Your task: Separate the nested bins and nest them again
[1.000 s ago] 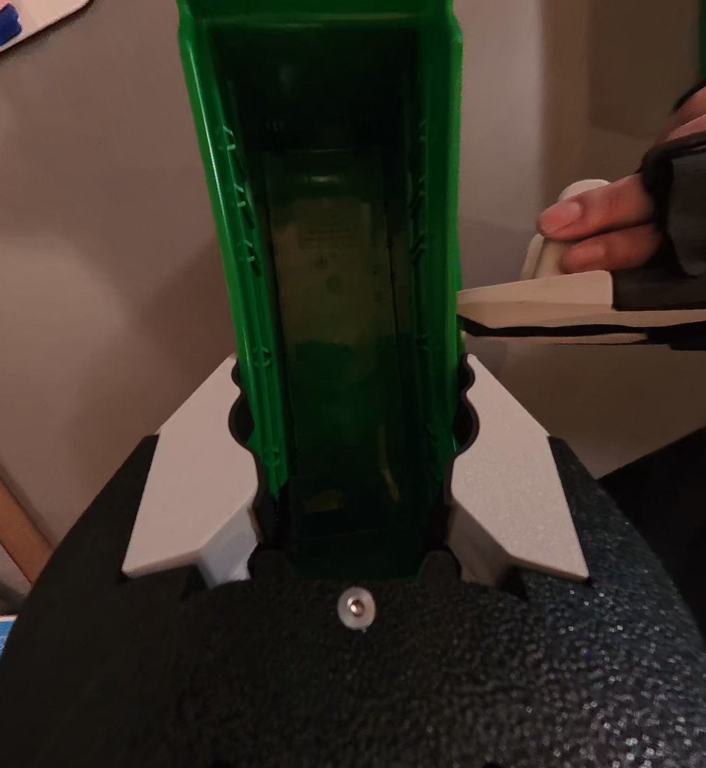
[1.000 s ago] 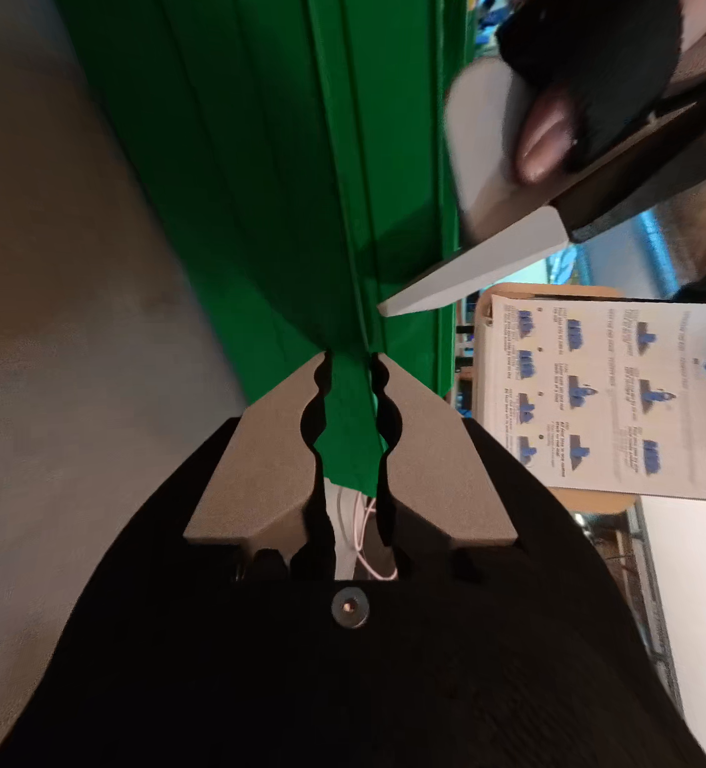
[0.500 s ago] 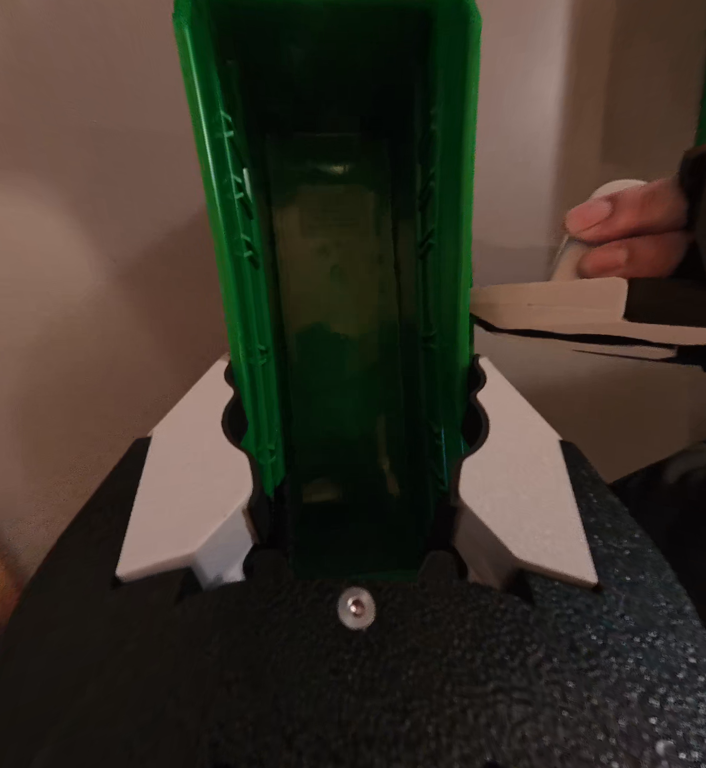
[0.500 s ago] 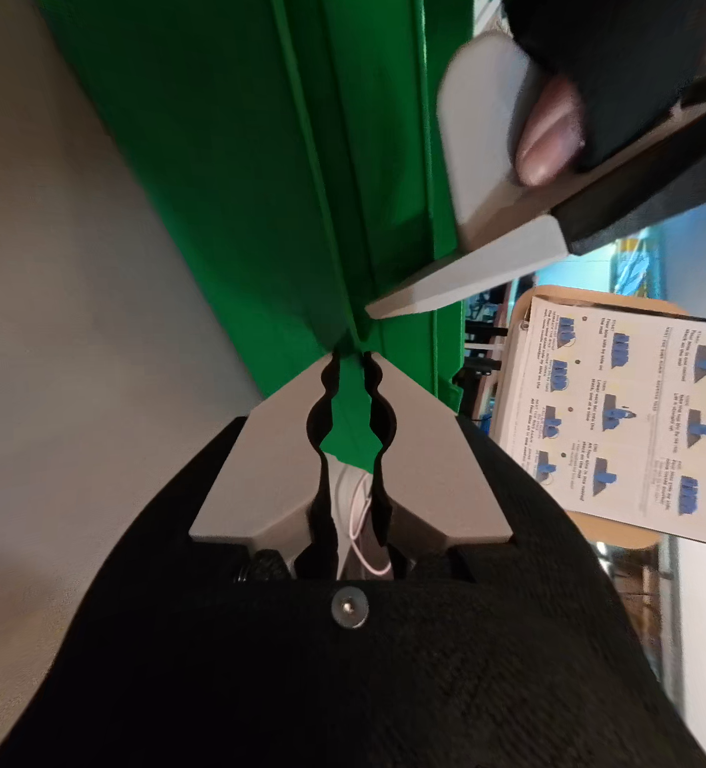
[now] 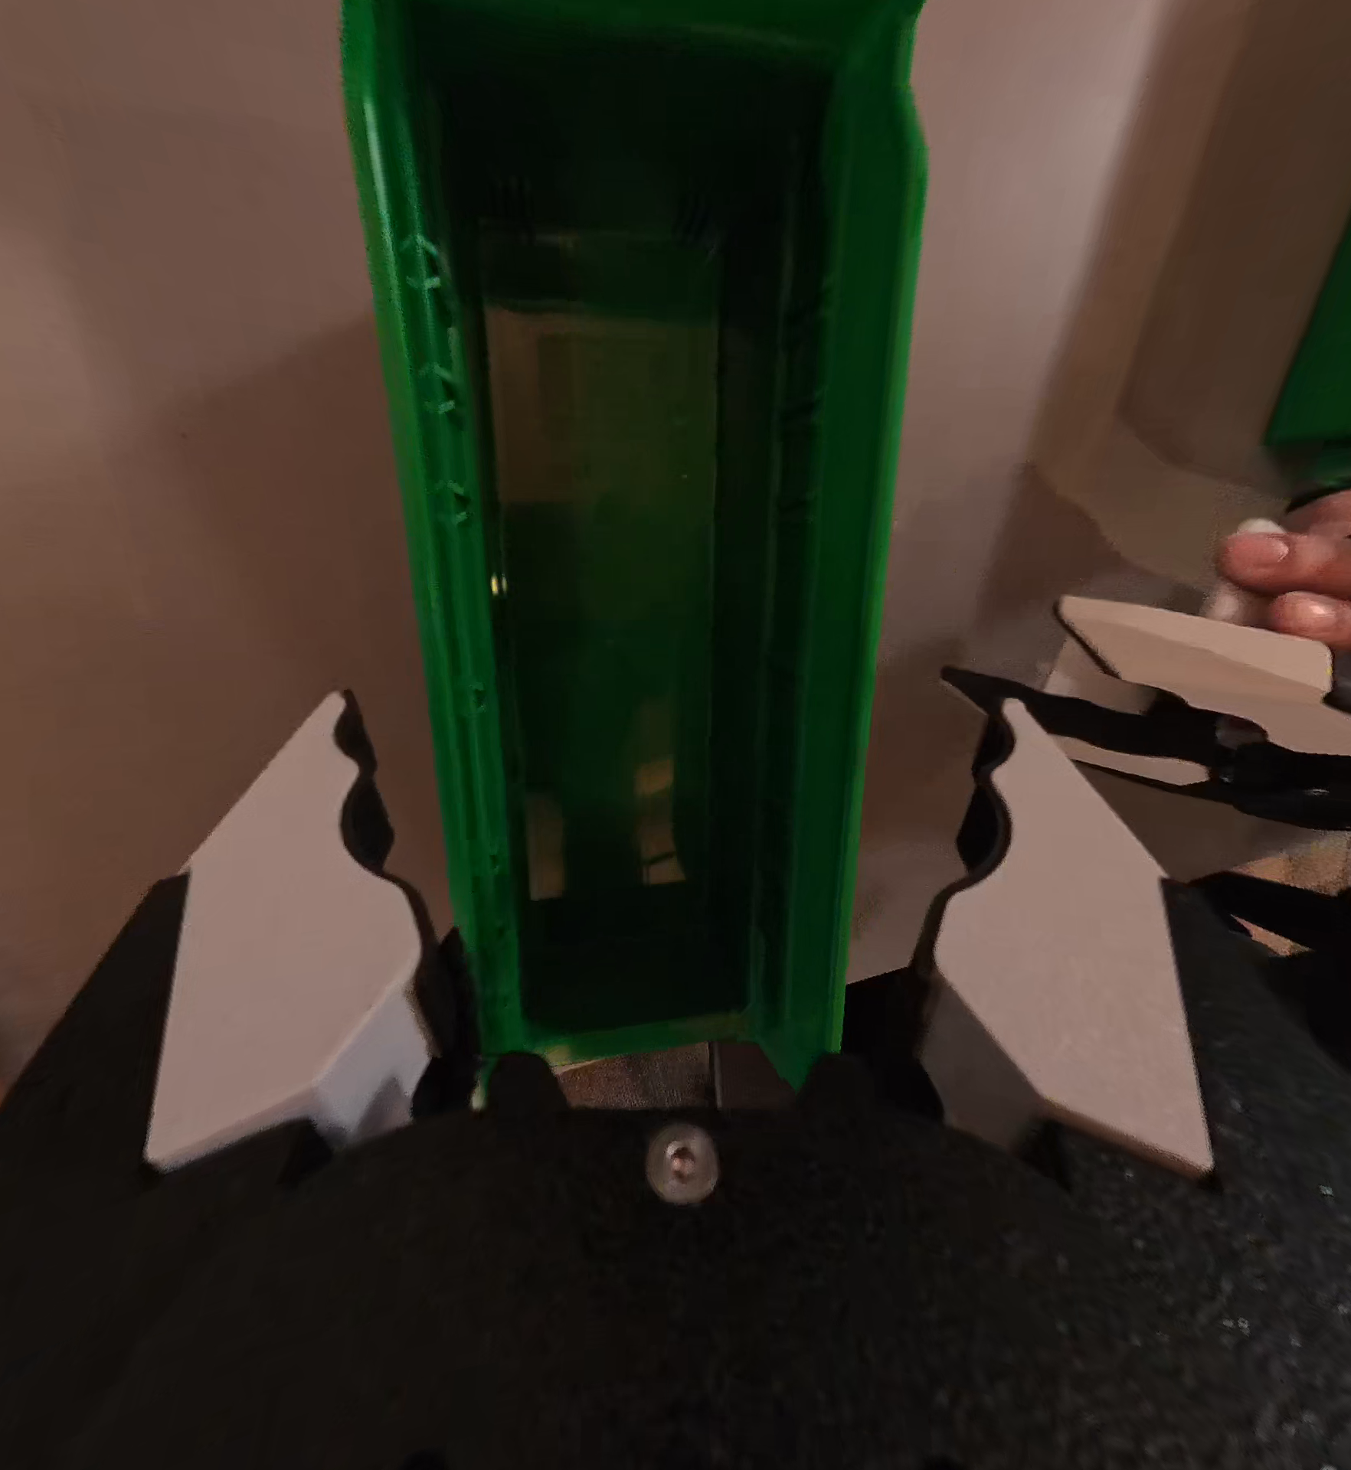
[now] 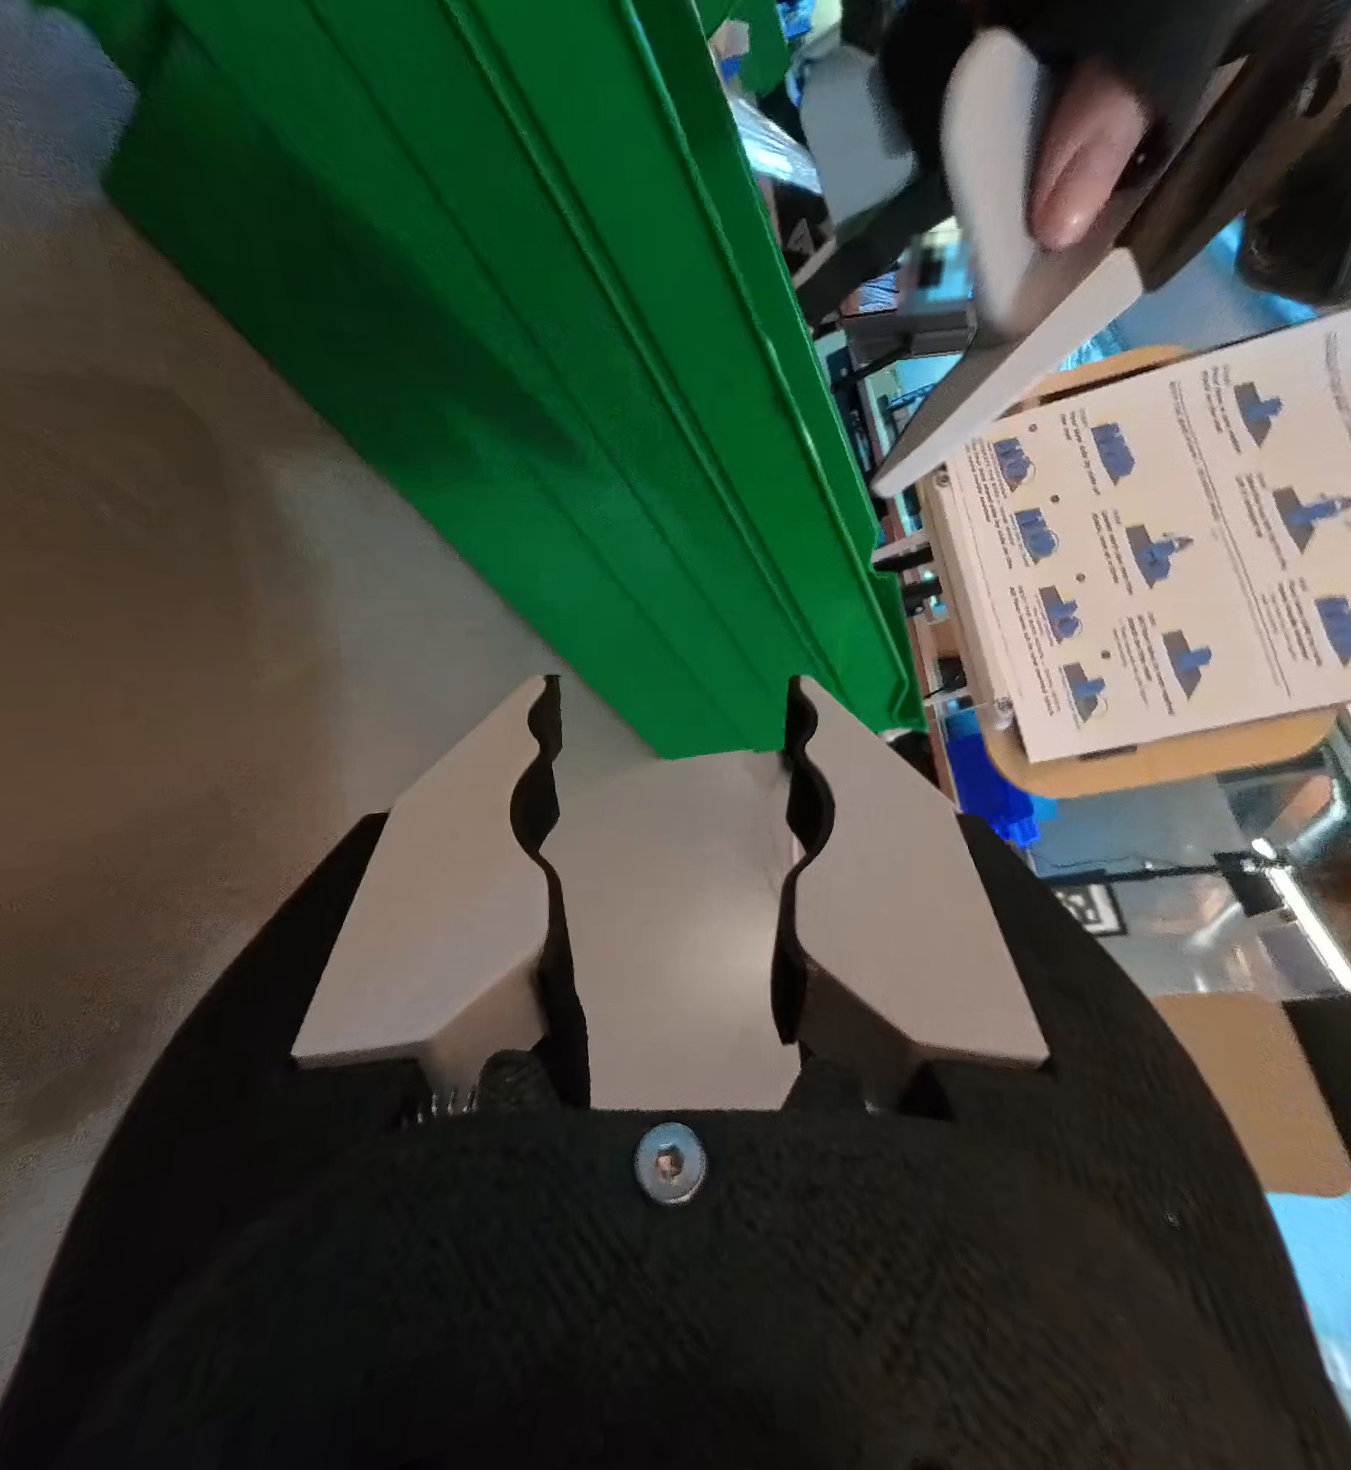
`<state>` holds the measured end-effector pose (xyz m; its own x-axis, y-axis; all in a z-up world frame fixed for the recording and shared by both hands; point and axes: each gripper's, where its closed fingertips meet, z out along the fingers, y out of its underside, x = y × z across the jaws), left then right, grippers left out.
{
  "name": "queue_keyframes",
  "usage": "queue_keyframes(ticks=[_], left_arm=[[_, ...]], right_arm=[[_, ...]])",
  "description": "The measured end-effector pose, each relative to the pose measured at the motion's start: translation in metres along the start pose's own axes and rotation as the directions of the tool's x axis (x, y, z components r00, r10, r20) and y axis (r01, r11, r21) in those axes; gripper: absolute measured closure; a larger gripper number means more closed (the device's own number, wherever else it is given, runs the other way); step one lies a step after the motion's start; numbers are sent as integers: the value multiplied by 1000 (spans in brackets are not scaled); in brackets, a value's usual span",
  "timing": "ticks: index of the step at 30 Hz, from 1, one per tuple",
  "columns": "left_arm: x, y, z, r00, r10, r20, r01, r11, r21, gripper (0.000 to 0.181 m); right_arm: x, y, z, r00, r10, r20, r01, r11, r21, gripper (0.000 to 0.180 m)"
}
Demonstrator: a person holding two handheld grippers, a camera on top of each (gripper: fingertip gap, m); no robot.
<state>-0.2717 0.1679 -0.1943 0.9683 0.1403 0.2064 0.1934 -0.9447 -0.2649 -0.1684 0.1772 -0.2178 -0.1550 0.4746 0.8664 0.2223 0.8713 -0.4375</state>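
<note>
A long narrow green bin (image 5: 640, 493) lies open side up on the beige table, between the spread fingers of my left gripper (image 5: 672, 704), which is open and does not touch it. In the right wrist view the bin's ribbed side wall (image 6: 497, 382) runs up and to the left from my right gripper (image 6: 672, 684), which is open and empty just short of the bin's end. The right gripper's fingers (image 5: 1213, 660) show at the right, apart from the bin. I cannot tell whether a second bin is nested inside.
Another green piece (image 5: 1341, 239) stands at the upper right edge. A hand (image 5: 1309, 557) holds the right gripper. A printed sheet on a brown board (image 6: 1181, 541) stands right of the bin, and a finger of the left gripper (image 6: 1006, 390) shows above it. The beige table (image 6: 139, 636) lies around.
Both grippers opened and let go of the green bin. The right gripper drew back from the bin's edge, away to the right in the left wrist view.
</note>
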Motion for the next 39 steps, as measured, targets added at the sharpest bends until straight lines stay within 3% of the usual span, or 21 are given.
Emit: queue_keyframes(ticks=[6,9,14,16,24,28,33,36,39], left_arm=[[-3,1,4,998,22,54,-19,998,-57,64],[2,5,5,999,-4,42,8,997,-81,52],[-13,16,10,985,10,175,16,990,-143,53],[-9,15,13,987,4,161,19,990,-137,53],[-8,15,8,988,44,149,-21,988,-154,82],[-10,14,1,980,98,175,-71,985,-159,85],[-1,15,-2,989,104,101,-91,988,-127,86],[10,18,-3,989,130,64,-122,986,-117,86],[10,19,-13,977,180,115,-168,980,-106,86]], right_arm=[[-29,3,-12,999,18,-34,-18,1000,6,126],[-32,0,-13,998,-24,-58,24,1000,11,127],[-37,-1,-11,998,44,-54,-42,999,34,127],[-42,0,-9,998,50,-38,-48,998,35,127],[-49,-4,-5,998,-27,-50,29,999,43,130],[-36,-13,4,993,-55,-103,61,997,56,125],[0,-33,25,981,-35,-192,55,993,100,112],[7,-40,40,984,-30,-175,49,993,104,111],[5,-42,44,984,-77,-163,97,989,116,123]])
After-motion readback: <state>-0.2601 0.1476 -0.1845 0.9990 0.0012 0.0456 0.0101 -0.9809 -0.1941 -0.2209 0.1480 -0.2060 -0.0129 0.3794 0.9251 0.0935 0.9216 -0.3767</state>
